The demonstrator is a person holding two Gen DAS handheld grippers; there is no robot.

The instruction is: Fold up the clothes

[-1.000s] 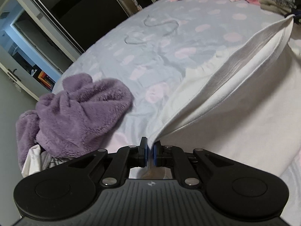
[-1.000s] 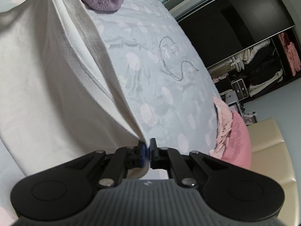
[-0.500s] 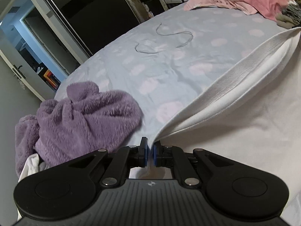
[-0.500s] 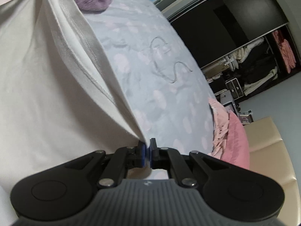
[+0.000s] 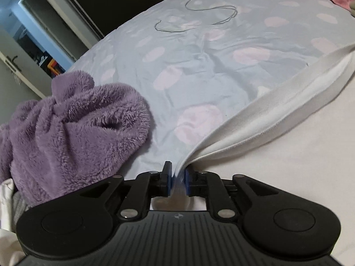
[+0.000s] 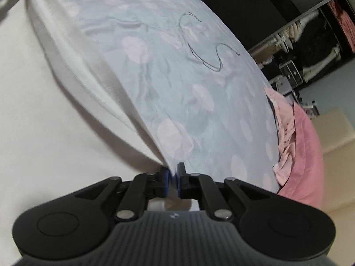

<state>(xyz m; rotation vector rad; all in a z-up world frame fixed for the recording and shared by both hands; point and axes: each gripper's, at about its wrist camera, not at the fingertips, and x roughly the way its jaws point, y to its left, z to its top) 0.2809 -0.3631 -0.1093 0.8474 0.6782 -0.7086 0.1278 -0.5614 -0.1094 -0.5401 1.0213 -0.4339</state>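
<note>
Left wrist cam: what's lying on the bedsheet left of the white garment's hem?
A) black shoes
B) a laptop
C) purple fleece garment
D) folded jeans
C: a crumpled purple fleece garment lies on the spotted bedsheet, left of the white garment.

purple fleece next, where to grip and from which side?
Judging by its pose, pinch the raised ridge along the top of the purple fleece, coming from the open bedsheet side: it lies bunched in a heap, no hem or corner shows, and that fold stands proud.
</note>
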